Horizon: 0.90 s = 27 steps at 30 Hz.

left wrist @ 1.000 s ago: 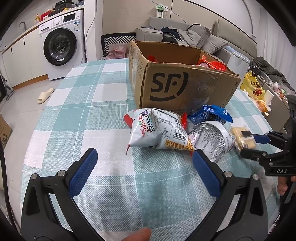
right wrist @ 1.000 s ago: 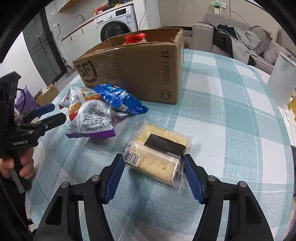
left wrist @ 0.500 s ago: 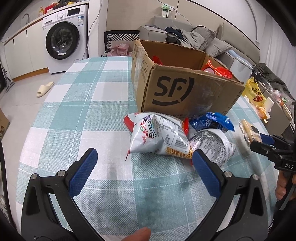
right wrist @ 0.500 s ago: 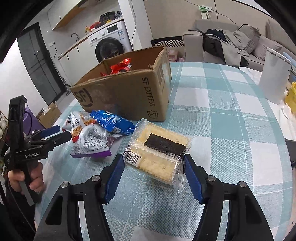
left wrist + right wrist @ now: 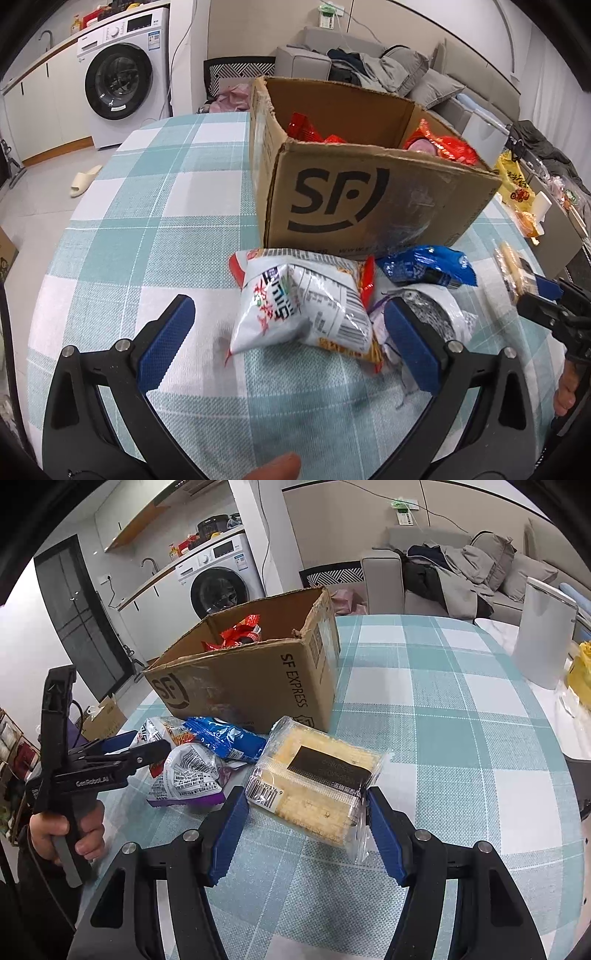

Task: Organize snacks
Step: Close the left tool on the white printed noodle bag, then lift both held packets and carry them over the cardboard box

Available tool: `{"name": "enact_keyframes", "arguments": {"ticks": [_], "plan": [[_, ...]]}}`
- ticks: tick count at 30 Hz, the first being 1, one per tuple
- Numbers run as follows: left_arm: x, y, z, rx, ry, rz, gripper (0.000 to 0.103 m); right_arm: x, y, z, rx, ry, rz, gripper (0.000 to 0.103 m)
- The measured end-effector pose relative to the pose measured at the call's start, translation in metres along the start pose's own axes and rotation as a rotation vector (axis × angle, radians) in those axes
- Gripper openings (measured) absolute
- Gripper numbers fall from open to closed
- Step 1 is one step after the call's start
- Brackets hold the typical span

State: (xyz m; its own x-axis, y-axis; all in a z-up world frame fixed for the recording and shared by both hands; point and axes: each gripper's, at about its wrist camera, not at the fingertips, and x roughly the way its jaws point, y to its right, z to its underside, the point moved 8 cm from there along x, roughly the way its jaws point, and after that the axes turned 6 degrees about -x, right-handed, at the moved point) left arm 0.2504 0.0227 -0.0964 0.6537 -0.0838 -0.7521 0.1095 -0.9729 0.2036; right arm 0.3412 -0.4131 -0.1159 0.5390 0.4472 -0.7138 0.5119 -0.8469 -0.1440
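beside the box (image 5: 258, 686), right jaws grip the cracker pack (image 5: 314, 779); left jaws gape over bare cloth.

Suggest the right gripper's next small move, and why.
Probably carry the cracker pack over the open cardboard box and let go: the right gripper is clamped on it, and the box already holds red snacks.

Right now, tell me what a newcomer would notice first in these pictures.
The open cardboard box with its big black logo stands mid-table on the checked tablecloth, red packets showing inside. Snack bags lie in front of it, a white bag between the open left gripper's fingers and a blue bag beside it. The right gripper clamps a clear cracker pack.
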Motion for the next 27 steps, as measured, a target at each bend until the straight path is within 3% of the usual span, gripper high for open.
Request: {"name": "enact_keyframes", "arguments": {"ticks": [2, 9, 18, 27], "plan": [[0.005, 0.0, -0.001, 0.0, -0.01, -0.006, 0.1, -0.001, -0.001, 0.001, -0.002, 0.0, 0.0, 0.066], [0.016, 0.005, 0.004, 0.022, -0.054, 0.032, 0.069, -0.003, -0.003, 0.0, -0.005, 0.005, -0.002, 0.066], [0.006, 0.006, 0.008, 0.029, -0.022, 0.063, 0.057, -0.004, -0.009, -0.001, -0.018, 0.007, -0.005, 0.066], [-0.021, 0.002, 0.015, 0.021, 0.018, 0.089, 0.056, -0.011, -0.014, -0.006, -0.026, 0.033, -0.015, 0.066]]}}
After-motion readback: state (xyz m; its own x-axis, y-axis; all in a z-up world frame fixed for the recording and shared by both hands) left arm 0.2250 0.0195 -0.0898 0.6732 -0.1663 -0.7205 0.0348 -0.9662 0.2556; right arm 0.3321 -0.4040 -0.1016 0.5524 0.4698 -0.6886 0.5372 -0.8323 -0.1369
